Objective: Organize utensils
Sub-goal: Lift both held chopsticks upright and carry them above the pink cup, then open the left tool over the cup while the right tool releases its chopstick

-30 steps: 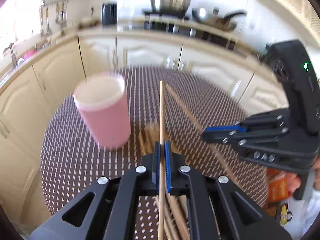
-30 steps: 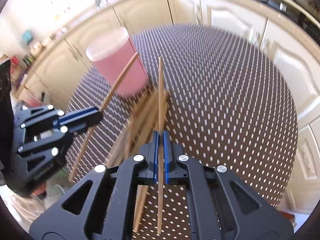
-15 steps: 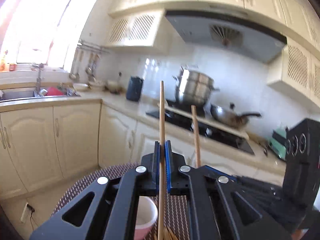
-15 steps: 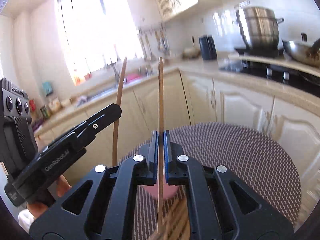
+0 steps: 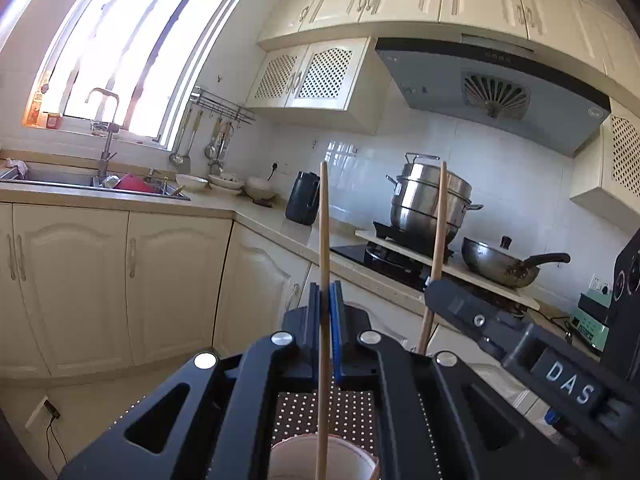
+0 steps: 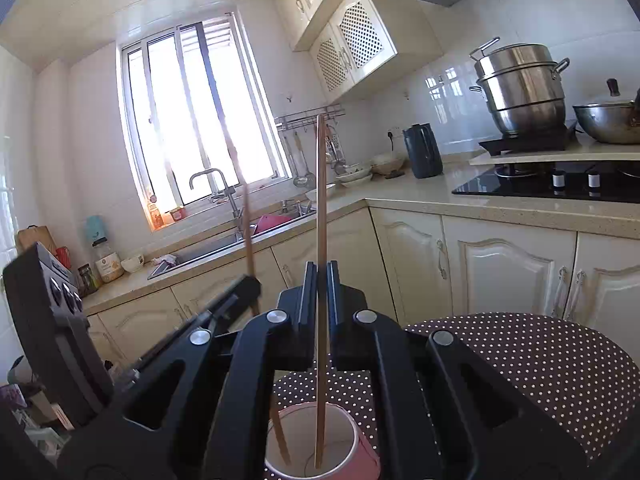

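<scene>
My left gripper is shut on a wooden chopstick held upright, its lower end over the pink cup below. My right gripper is shut on a second wooden chopstick, also upright, its lower end inside the pink cup. In the right wrist view the left gripper stands close at the left, and its chopstick also reaches into the cup. In the left wrist view the right gripper stands close at the right with its chopstick.
The cup stands on a round table with a brown dotted cloth. Cream cabinets and a counter with a sink, a dark kettle, a steel pot and a wok lie beyond.
Both grippers have tilted up from looking down at the table to level, turning the chopsticks upright. The chopstick ends now hang over or in the pink cup.
</scene>
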`<action>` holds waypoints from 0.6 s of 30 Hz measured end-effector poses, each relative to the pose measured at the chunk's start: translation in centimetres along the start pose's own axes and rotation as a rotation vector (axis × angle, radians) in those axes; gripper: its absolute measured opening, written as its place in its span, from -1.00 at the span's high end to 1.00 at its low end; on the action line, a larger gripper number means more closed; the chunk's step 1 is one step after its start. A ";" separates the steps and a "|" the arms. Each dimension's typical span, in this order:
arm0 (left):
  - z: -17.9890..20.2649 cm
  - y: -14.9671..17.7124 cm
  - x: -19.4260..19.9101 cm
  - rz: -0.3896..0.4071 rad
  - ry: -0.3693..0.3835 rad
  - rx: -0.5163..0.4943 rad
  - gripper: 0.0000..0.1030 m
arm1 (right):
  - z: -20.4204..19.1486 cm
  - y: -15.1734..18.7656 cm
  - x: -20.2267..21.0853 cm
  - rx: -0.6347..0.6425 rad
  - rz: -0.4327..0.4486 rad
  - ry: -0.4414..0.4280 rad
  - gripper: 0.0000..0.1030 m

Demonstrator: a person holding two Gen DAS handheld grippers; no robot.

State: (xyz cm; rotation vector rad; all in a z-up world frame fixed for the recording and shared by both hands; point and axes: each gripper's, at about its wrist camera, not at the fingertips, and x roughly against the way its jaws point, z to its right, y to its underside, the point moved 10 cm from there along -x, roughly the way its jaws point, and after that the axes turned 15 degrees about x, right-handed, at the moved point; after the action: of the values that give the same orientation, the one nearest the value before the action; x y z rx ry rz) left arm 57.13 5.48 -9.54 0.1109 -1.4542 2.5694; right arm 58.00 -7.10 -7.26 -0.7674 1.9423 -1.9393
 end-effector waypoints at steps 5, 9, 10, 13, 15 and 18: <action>-1.2 2.0 0.4 -0.053 -0.014 -0.024 0.90 | -1.1 2.1 -0.1 0.049 -0.042 -0.012 0.89; -1.7 3.0 1.5 -0.078 -0.032 -0.057 0.90 | -1.9 3.6 0.8 0.081 -0.069 -0.019 0.89; -1.8 3.2 1.8 -0.086 -0.035 -0.063 0.90 | -2.0 4.0 1.1 0.093 -0.077 -0.016 0.89; -1.8 3.9 2.7 -0.107 -0.047 -0.094 0.90 | -2.2 5.1 1.6 0.108 -0.106 -0.017 0.89; -1.7 4.2 3.1 -0.118 -0.058 -0.112 0.89 | -2.5 5.8 2.0 0.115 -0.122 -0.017 0.89; -1.8 4.6 3.8 -0.132 -0.073 -0.131 0.89 | -2.6 6.5 2.6 0.113 -0.141 -0.015 0.89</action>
State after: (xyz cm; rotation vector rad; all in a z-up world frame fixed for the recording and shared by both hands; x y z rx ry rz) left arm 52.51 5.17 -13.75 0.2744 -1.5798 2.3822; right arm 53.35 -6.64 -13.15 -0.9059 1.7955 -2.0980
